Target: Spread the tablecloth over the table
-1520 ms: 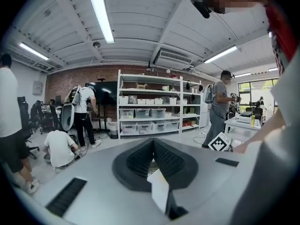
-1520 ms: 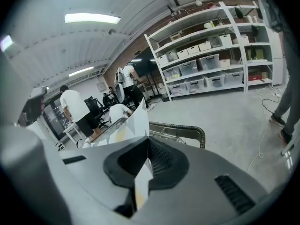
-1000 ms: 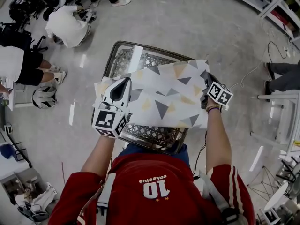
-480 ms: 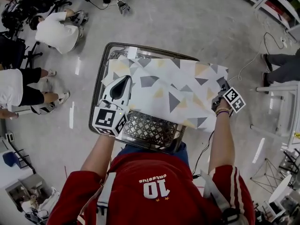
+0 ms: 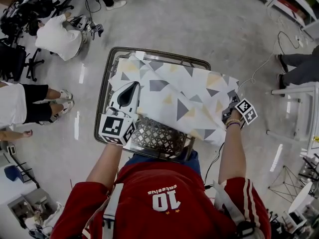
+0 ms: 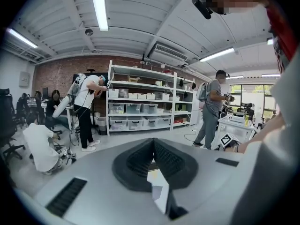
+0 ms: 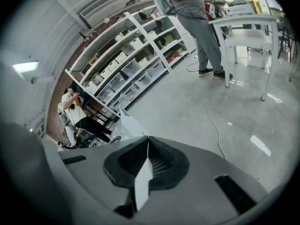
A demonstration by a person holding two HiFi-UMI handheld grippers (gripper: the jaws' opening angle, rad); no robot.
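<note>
Plainly, both pairs of my fingers were pressed together on fabric. The left gripper (image 5: 130, 89) pinched the near edge of the tablecloth (image 5: 174, 91) above the left part of the table (image 5: 105, 83). The right gripper (image 5: 230, 109) pinched the same edge at its other end, out beyond the table's right side. In each gripper view a thin fold of cloth stood clamped between the ribbed pads (image 6: 136, 161). The cloth's long axis ran from one gripper to the other, but slantwise. It covered the far and right parts of the top and hung off the right side, while the lattice (image 5: 157, 139) just in front of me lay bare. That bare strip sat on my side of the held edge, nearest the left gripper and below it. I judged the coming move to be a pull of that edge toward me, with the right end brought in over the table so the cloth squared up.
</note>
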